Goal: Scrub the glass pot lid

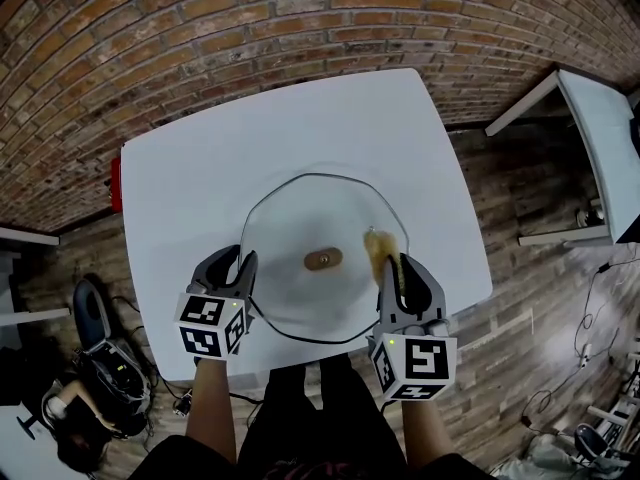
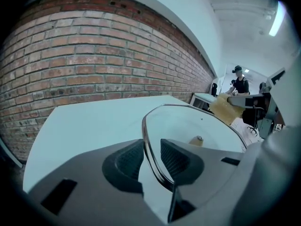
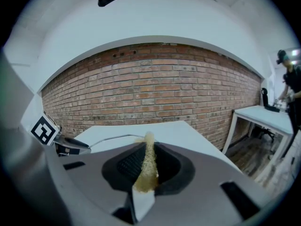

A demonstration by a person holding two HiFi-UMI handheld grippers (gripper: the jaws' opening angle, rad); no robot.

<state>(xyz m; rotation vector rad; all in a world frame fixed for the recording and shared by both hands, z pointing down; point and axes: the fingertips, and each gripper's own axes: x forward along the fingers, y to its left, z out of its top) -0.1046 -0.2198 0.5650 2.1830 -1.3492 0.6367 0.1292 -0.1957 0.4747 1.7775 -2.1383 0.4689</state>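
Note:
The round glass pot lid [image 1: 300, 218] lies on the white table [image 1: 200, 188], its brown knob [image 1: 323, 259] at the centre. My left gripper [image 1: 238, 260] is at the lid's near-left edge. In the left gripper view the lid's metal rim [image 2: 146, 140] runs between the two pads of the left gripper [image 2: 151, 157]; a gap shows on the right pad's side, so the jaws are open. My right gripper [image 1: 396, 268] is shut on a yellow scrubbing sponge [image 1: 378, 251] over the lid's right edge. The sponge [image 3: 146, 178] is pinched upright between the pads of the right gripper [image 3: 148, 157].
A brick wall [image 1: 200, 58] stands behind the table. A red object [image 1: 116, 183] sits at the table's left edge. A second white table [image 1: 600, 138] is off to the right. A chair and bags [image 1: 95, 368] are on the floor at the left.

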